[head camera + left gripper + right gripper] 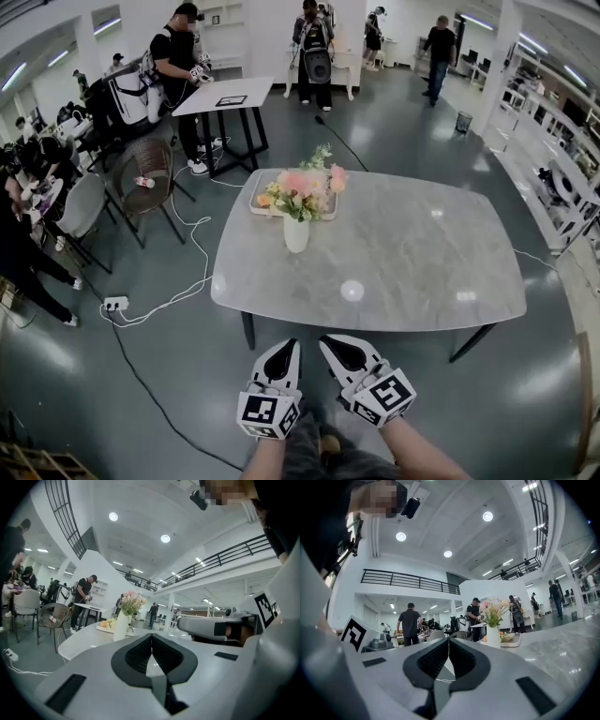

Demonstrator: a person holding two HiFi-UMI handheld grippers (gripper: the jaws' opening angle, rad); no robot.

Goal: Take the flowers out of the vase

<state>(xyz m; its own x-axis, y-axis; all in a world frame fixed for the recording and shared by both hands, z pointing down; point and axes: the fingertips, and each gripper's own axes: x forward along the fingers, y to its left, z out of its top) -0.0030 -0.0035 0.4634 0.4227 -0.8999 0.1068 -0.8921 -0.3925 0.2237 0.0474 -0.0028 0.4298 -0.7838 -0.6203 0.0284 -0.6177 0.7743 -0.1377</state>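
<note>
The flowers [305, 183], pink and peach with green sprigs, stand in the white vase [296, 234]. It sits upright on the far-left part of the grey marble desk [403, 267]. Just behind the vase lies a pale tray [253, 199], partly hidden by the blooms. Both grippers hang off the desk's near edge, well apart from the vase, side by side with their tips toward it. The left gripper [151, 639] is clenched, jaws pressed together and empty. The right gripper [448, 644] is clenched and empty too. Beyond the desk, people stand around a smaller white table [225, 94], and a white cable [192, 234] trails across the floor on the left.
</note>
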